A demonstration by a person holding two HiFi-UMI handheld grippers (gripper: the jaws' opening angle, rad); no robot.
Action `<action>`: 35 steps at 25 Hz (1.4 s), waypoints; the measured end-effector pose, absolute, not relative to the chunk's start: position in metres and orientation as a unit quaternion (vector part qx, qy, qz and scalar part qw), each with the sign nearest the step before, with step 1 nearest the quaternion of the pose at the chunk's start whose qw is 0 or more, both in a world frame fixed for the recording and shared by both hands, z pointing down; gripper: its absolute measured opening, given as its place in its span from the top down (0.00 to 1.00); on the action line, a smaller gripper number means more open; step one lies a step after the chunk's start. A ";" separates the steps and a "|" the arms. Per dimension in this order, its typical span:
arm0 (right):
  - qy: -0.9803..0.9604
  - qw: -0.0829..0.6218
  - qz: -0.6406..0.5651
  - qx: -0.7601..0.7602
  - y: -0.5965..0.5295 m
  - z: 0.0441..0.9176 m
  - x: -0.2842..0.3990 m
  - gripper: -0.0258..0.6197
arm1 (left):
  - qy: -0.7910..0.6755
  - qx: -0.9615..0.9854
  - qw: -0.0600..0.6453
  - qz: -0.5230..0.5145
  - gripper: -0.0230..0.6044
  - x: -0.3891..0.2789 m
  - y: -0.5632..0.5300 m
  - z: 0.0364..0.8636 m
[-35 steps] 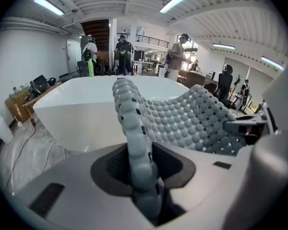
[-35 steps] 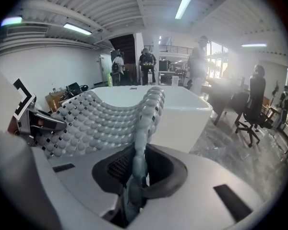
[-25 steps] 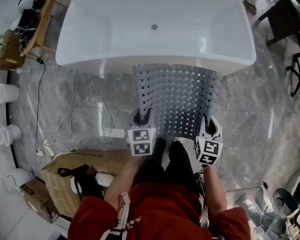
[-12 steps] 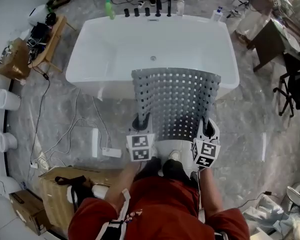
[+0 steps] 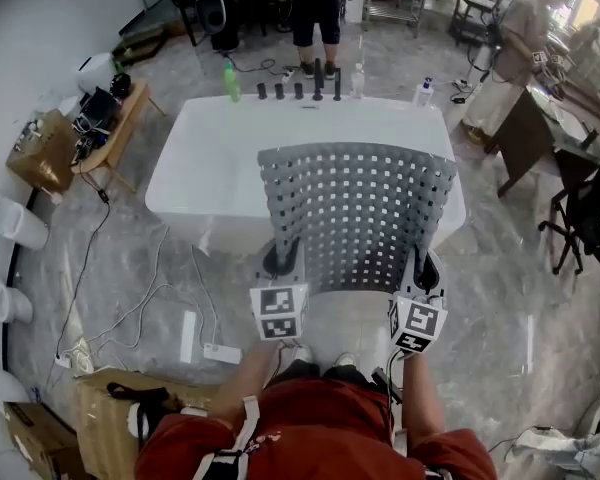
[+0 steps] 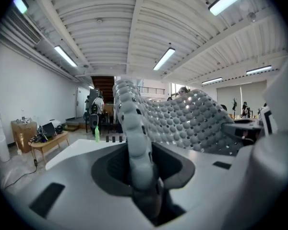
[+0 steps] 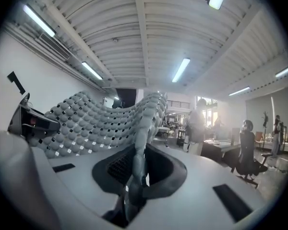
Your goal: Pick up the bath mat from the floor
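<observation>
**Bath mat held before the bathtub.** The left gripper [image 5: 283, 260] and right gripper [image 5: 421, 268] each have their jaws pinched on a near corner of the grey perforated bath mat [image 5: 355, 208]. The sheet spreads between them and, in the head view, overlaps the near rim of the bathtub [image 5: 205, 163]. No part of it is seen on the floor [image 5: 110, 258], so the pick-up appears essentially complete. The floor is grey marbled tile. Cables [image 5: 145, 303] and a cardboard box [image 5: 95, 408] lie near-left of the tub, a wooden bench [image 5: 115, 128] stands at its left end, and bottles [image 5: 232, 80] stand along its far rim.
</observation>
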State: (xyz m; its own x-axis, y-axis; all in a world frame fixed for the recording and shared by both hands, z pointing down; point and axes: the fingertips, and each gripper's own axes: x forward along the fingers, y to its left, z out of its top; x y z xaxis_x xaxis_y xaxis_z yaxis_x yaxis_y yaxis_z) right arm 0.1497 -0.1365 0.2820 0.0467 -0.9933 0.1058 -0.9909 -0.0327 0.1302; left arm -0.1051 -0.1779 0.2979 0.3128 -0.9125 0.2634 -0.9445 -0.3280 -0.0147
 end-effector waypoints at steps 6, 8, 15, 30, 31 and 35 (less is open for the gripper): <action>-0.694 0.034 -0.066 0.716 -0.155 0.205 0.158 0.87 | -0.586 0.808 0.018 0.059 0.77 -0.093 -0.198 0.223; -0.695 0.017 -0.086 0.714 -0.159 0.184 0.158 0.87 | -0.590 0.807 0.002 0.043 0.77 -0.093 -0.203 0.202; -0.685 -0.039 -0.159 0.710 -0.153 0.121 0.148 0.87 | -0.602 0.796 -0.059 -0.013 0.77 -0.107 -0.198 0.142; -0.655 -0.086 -0.224 0.717 -0.137 0.098 0.167 0.87 | -0.616 0.775 -0.125 -0.062 0.77 -0.093 -0.186 0.101; -0.655 -0.085 -0.222 0.717 -0.137 0.098 0.164 0.87 | -0.616 0.776 -0.122 -0.063 0.77 -0.096 -0.187 0.102; -0.654 -0.081 -0.219 0.720 -0.141 0.098 0.153 0.87 | -0.617 0.776 -0.115 -0.060 0.77 -0.109 -0.192 0.105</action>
